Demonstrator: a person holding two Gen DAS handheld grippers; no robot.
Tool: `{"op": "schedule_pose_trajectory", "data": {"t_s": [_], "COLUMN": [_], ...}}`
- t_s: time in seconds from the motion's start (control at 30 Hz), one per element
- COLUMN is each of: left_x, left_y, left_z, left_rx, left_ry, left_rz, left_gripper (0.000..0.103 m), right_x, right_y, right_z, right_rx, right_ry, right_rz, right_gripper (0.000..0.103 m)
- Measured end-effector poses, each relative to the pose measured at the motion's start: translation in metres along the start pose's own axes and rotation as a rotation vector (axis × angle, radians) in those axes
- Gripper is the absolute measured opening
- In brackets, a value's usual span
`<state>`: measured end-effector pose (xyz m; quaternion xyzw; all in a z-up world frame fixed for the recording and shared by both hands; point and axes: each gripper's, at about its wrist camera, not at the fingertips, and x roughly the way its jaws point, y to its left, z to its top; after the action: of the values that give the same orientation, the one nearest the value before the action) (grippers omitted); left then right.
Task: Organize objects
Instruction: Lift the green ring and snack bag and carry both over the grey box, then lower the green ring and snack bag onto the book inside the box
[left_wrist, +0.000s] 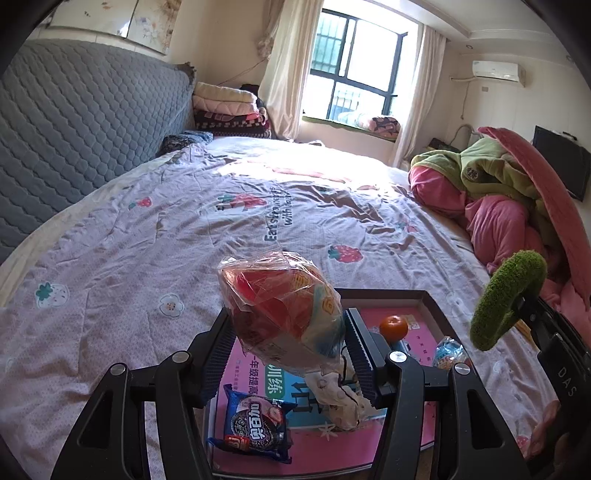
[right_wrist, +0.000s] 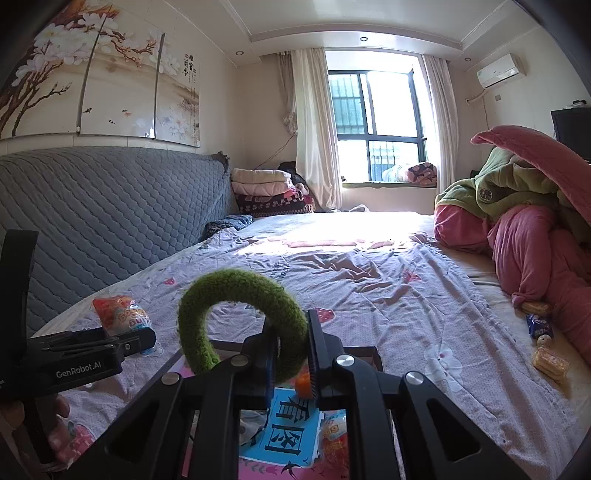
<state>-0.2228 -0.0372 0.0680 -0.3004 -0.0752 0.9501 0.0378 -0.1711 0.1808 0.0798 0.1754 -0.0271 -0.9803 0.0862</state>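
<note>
My left gripper (left_wrist: 286, 332) is shut on a clear snack bag (left_wrist: 280, 312) with red and orange contents, held above a dark-rimmed tray (left_wrist: 430, 301) on the bed. The bag also shows in the right wrist view (right_wrist: 122, 317). In the tray lie a pink and blue booklet (left_wrist: 258, 369), a blue cookie packet (left_wrist: 255, 430), a small soft toy (left_wrist: 340, 398), an orange (left_wrist: 393, 326) and a small blue-red packet (left_wrist: 448, 352). My right gripper (right_wrist: 291, 354) is shut on a fuzzy green ring (right_wrist: 236, 295), held over the tray (right_wrist: 373, 352); the ring also shows in the left wrist view (left_wrist: 506, 302).
The bed has a lilac strawberry-print sheet (left_wrist: 147, 258) and a grey quilted headboard (left_wrist: 74, 129). Pink and green bedding (right_wrist: 524, 214) is piled at the right. Loose snack packets (right_wrist: 543, 343) lie by that pile. Folded blankets (right_wrist: 266, 192) stand near the window.
</note>
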Motion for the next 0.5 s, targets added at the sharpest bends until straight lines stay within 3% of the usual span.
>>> {"op": "schedule_pose_trajectory", "data": {"t_s": [0.5], "left_x": [0.018], "left_y": [-0.035], "left_z": [-0.039], "left_rx": [0.105], "left_ry": [0.107], "left_rz": [-0.027], "left_gripper": [0.061], "right_x": [0.019], "right_y": [-0.012], "right_z": [-0.036], "right_rx": [-0.058], "right_ry": [0.191], "right_rz": [-0.068], "right_gripper": [0.015]}}
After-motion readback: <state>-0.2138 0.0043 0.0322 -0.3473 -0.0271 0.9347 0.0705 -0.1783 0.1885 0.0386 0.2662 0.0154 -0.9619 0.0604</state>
